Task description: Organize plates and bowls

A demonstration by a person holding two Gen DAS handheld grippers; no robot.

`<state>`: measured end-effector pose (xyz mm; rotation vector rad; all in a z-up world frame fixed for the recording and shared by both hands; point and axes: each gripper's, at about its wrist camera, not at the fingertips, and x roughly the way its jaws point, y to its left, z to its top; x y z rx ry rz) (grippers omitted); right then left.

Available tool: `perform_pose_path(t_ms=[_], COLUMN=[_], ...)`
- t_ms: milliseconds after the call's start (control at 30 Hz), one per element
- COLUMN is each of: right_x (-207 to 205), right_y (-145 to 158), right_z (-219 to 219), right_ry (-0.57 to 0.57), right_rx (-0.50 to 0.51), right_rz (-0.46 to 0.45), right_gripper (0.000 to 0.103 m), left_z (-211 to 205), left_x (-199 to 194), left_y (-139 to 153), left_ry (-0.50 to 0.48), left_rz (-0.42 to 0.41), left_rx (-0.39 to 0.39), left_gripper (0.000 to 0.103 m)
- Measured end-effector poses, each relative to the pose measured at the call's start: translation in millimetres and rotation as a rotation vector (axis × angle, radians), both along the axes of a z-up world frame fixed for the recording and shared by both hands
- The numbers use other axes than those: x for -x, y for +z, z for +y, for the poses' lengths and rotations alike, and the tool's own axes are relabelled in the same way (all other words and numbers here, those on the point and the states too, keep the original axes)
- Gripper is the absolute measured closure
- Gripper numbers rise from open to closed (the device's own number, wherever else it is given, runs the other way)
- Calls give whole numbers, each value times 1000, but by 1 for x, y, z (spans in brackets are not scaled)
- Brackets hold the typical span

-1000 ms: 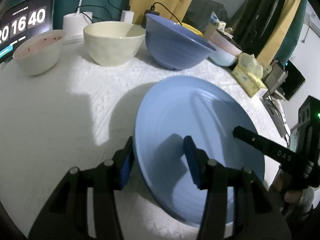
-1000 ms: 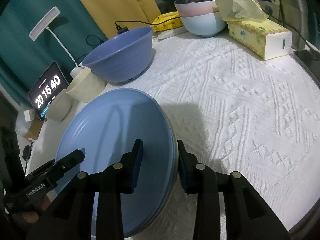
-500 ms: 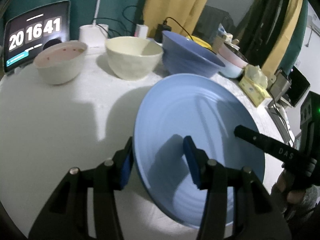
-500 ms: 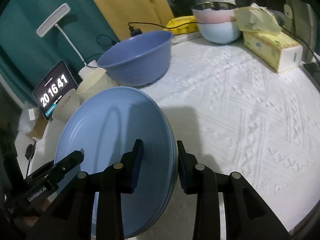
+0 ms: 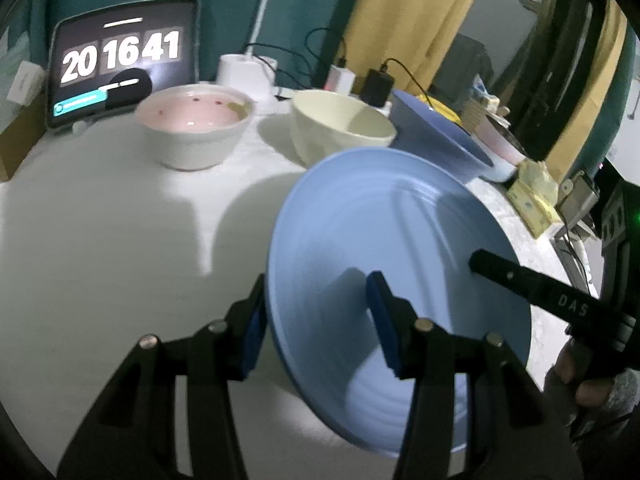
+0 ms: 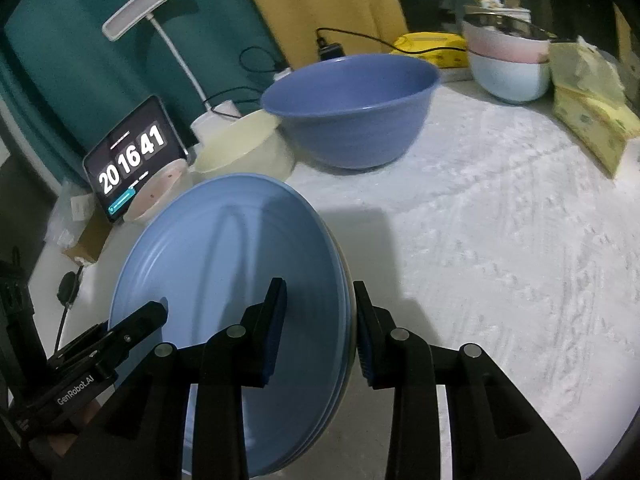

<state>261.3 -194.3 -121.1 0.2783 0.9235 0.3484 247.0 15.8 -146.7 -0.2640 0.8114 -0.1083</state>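
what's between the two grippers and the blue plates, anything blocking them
Nothing visible. The left gripper and the right gripper each straddle opposite rims of the blue plates, one finger above and one below. Where the stack goes isn't shown; the bowls stand further back.

Five bowls (image 6: pixel 348 108) and a stack of blue plates (image 6: pixel 224 300), exact number unclear, share the table; two grippers (image 5: pixel 316 316) attend.

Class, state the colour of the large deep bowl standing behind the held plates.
The large bowl is a medium periwinkle blue; the right wrist view shows it best.
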Motion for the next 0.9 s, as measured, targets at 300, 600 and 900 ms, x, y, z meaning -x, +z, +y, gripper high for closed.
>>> perform_pose_path(t_ms=[300,600,900], right_x=[-7,-15,-23], right_y=[5,3,-4], right_z=[36,65,97], right_ry=[60,109,158], right_rx=[10,24,39], right_rz=[-3,10,34], right_gripper=[68,69,69], left_z=[32,56,82], left_x=[6,10,12], left_y=[1,-5,-13], left_ry=[54,96,144], left_rz=[-1,13,38], left_rx=[5,17,18], left_gripper=[54,54,54])
